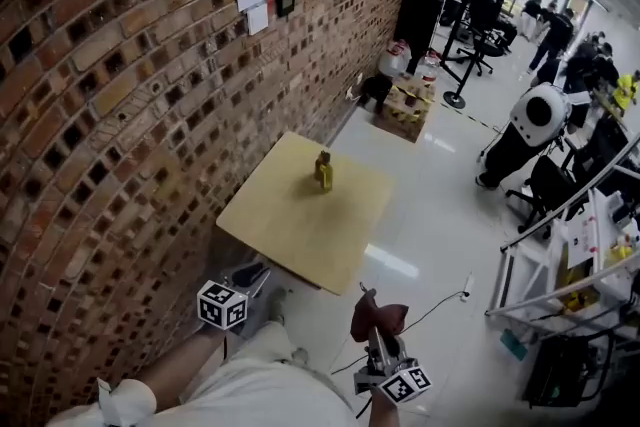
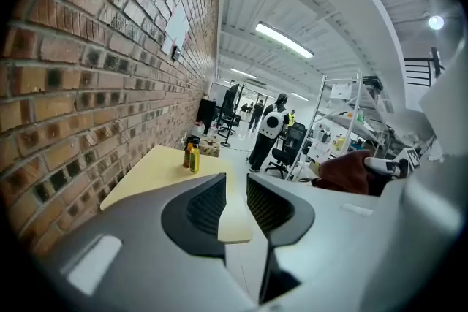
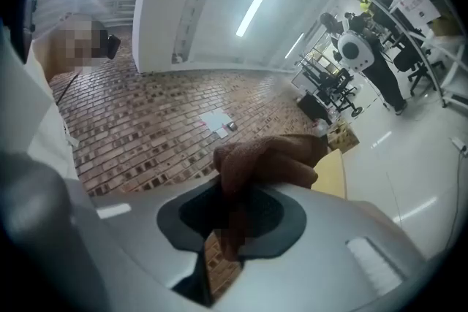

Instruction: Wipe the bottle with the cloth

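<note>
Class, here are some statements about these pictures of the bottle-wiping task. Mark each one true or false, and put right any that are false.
1. The right gripper is shut on the cloth. True.
2. The left gripper holds the bottle. False: its jaws stand apart with nothing between them, and the bottle stands on the table.
3. The table stands beside a brick wall. True.
4. The cloth lies on the table. False: it is in the right gripper's jaws, held off the table.
5. The bottle is upright. True.
</note>
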Demonstrator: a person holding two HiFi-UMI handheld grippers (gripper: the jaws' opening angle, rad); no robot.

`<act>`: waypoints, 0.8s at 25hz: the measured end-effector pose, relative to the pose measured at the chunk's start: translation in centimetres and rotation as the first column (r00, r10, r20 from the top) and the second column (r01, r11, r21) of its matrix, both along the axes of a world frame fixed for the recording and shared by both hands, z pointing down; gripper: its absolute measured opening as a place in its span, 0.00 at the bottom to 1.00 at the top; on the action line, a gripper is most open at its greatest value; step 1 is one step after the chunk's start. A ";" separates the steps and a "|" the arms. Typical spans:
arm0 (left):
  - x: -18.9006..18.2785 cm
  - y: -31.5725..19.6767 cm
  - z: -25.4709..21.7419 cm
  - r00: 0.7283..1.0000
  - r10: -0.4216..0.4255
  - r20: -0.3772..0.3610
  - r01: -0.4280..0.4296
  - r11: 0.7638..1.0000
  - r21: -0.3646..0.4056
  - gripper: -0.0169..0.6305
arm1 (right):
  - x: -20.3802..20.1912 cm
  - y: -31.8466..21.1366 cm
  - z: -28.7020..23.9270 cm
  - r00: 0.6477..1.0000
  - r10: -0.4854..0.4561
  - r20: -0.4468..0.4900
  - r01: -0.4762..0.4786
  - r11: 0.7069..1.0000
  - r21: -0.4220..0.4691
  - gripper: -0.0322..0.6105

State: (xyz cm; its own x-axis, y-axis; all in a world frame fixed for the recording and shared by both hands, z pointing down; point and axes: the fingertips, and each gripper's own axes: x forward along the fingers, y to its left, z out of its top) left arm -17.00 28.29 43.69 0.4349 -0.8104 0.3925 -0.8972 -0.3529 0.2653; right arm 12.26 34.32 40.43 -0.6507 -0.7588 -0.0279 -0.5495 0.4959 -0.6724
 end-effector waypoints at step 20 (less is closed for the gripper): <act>-3.0 -29.6 5.2 0.953 0.256 0.163 -0.254 0.967 -0.034 0.23 | -8.6 -19.3 1.3 0.994 0.081 -0.075 -0.087 0.993 -0.078 0.15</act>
